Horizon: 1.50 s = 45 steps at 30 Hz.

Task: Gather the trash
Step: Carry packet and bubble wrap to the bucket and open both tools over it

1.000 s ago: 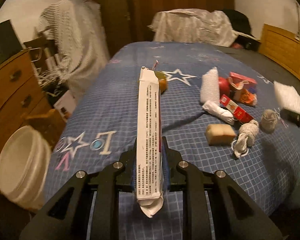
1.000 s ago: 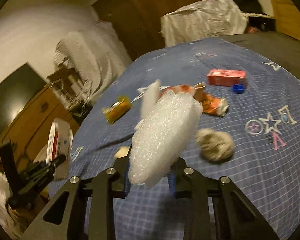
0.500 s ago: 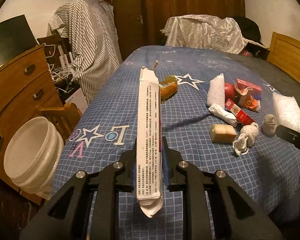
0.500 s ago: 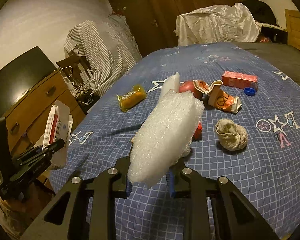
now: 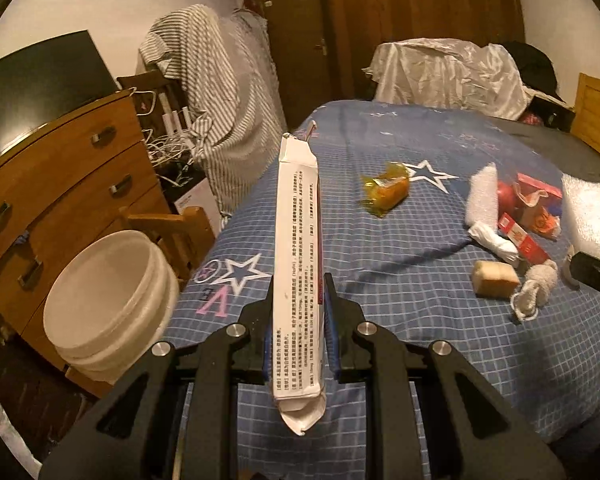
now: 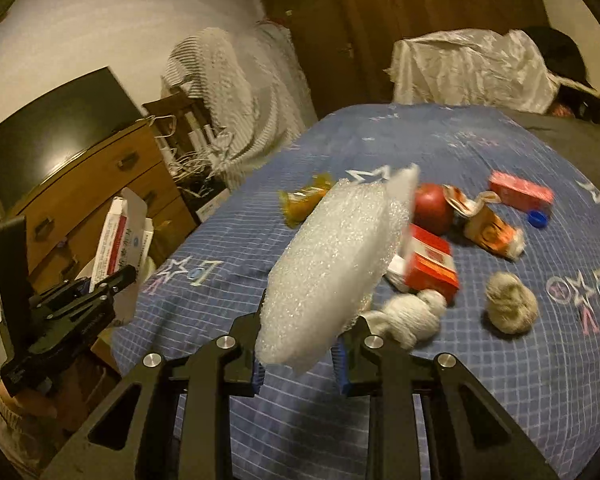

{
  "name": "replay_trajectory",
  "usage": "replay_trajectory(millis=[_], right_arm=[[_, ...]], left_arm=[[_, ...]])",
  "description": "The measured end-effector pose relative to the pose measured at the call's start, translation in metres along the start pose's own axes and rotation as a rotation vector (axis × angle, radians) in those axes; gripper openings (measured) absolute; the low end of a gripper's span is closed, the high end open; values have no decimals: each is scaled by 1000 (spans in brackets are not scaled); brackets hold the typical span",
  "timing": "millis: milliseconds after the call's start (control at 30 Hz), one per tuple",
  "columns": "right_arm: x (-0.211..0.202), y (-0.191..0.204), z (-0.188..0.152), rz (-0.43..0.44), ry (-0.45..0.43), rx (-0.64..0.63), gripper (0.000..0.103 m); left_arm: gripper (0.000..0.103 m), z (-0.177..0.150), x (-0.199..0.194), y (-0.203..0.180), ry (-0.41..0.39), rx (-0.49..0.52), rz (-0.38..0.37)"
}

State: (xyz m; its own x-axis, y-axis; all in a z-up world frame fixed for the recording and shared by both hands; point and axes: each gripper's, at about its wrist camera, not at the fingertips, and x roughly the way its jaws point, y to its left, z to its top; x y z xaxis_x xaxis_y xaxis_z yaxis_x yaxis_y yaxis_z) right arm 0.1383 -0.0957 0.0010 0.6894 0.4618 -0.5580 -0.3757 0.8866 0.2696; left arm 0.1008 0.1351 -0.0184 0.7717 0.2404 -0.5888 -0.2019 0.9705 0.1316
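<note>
Both grippers swing left since the earlier frames — the bucket (image 5: 108,300) now sits larger beside the bed's (image 5: 380,280) edge, below the dresser (image 5: 60,184). Left gripper (image 5: 296,320) is clenched on a flattened white carton (image 5: 296,248), held edge-up and pointing away over the blue checked cover. Right gripper (image 6: 300,352) grasps a wad of bubble wrap (image 6: 336,264), which bulges up above its pads. From the right wrist view, the left gripper with its carton (image 6: 120,240) hangs off the bed's left side, near the dresser (image 6: 100,184). Trash lies on the bed: an orange wrapper (image 5: 386,192), a red box (image 6: 430,264), a red ball (image 6: 434,206), a torn orange carton (image 6: 492,232), rolled socks (image 6: 412,316) — and a brown block (image 5: 494,278).
</note>
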Motion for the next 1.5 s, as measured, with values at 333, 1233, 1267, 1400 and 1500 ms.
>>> replay_trajectory(millis=[333, 1233, 1267, 1400, 1500], right_arm=[[20, 76, 21, 94, 10, -127, 27], [198, 343, 103, 342, 232, -459, 27], [207, 356, 104, 351, 249, -478, 27], [231, 391, 102, 367, 291, -526, 27], [245, 411, 101, 363, 310, -552, 27]], left_arm=[[18, -2, -8, 48, -14, -70, 63], [18, 9, 36, 266, 81, -213, 363], [18, 9, 39, 270, 86, -216, 367], [18, 5, 52, 287, 118, -232, 379], [18, 3, 58, 295, 133, -234, 381]])
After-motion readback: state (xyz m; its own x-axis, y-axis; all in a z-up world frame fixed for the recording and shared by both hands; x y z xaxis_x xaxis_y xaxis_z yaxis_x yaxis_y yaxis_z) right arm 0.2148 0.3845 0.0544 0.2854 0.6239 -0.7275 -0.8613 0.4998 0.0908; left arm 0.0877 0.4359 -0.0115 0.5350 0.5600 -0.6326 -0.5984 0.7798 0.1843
